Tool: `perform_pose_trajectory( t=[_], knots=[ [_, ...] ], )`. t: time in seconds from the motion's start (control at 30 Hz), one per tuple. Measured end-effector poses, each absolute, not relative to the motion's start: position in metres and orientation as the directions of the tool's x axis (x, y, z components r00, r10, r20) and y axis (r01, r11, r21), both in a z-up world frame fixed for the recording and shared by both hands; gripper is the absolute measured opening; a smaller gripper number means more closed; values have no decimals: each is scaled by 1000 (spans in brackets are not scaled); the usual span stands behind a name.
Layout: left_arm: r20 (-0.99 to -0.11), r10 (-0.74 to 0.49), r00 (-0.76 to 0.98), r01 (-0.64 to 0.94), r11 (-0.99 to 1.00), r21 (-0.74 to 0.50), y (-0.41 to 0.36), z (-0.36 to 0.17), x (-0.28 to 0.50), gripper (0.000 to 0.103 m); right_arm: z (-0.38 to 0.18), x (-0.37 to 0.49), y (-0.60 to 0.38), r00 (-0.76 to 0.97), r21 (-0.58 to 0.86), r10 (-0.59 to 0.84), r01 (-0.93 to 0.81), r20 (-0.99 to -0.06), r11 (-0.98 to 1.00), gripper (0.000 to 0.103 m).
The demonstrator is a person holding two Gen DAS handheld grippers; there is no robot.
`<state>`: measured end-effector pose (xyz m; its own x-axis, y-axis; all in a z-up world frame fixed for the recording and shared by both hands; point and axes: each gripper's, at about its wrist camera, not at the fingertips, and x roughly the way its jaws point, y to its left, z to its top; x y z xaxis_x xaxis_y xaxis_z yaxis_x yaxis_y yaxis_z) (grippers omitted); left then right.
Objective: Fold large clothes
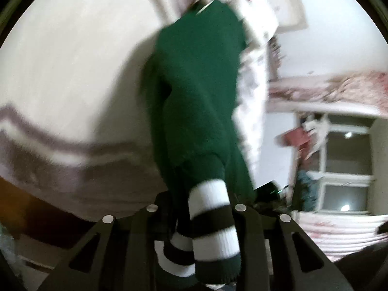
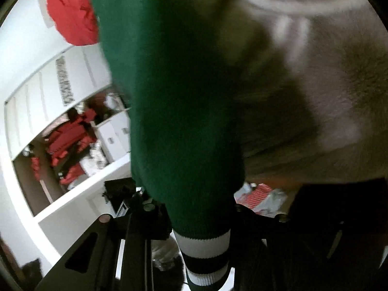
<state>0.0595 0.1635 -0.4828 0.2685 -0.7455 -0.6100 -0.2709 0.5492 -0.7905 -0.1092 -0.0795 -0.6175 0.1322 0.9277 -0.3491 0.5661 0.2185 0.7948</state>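
Beyond my tools I see a cream blanket with grey stripes (image 1: 60, 92), a red cloth heap (image 2: 70, 14) far off, a window (image 1: 344, 169) on the right, and open shelves of red things (image 2: 65, 143).

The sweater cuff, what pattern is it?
White and dark green stripes on the cuff of the green sweater, clearest in the left wrist view.

Nothing legible — both views blurred, no lettering.

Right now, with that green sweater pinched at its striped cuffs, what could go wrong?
1. Each gripper, left gripper and right gripper, seems to clamp only a striped cuff, so the green sweater might slip free or stretch.
2. The sweater hangs bunched above the blanket; laid down like this, it may land twisted.
3. Both views are blurred, so placement could be off.
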Motion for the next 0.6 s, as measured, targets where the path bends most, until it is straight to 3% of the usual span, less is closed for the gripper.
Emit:
perform_pose_trajectory(
  t=[0.17,0.3,0.47,0.6],
  knots=[
    [-530,-745,404,-143,521,-842,156,-424,135,22,-545,-68,-97,211,846,935,514,-283,140,26],
    [-497,-724,477,-23,556,-831,146,-410,218,22,-500,6,-120,277,891,924,436,-263,123,26],
    [-502,-697,512,58,611,-790,129,-421,334,22,-470,138,-160,353,907,875,374,-331,192,26],
    [-568,-667,482,46,667,-744,120,-462,430,22,-476,254,-183,359,883,834,375,-419,282,25]
  ],
)
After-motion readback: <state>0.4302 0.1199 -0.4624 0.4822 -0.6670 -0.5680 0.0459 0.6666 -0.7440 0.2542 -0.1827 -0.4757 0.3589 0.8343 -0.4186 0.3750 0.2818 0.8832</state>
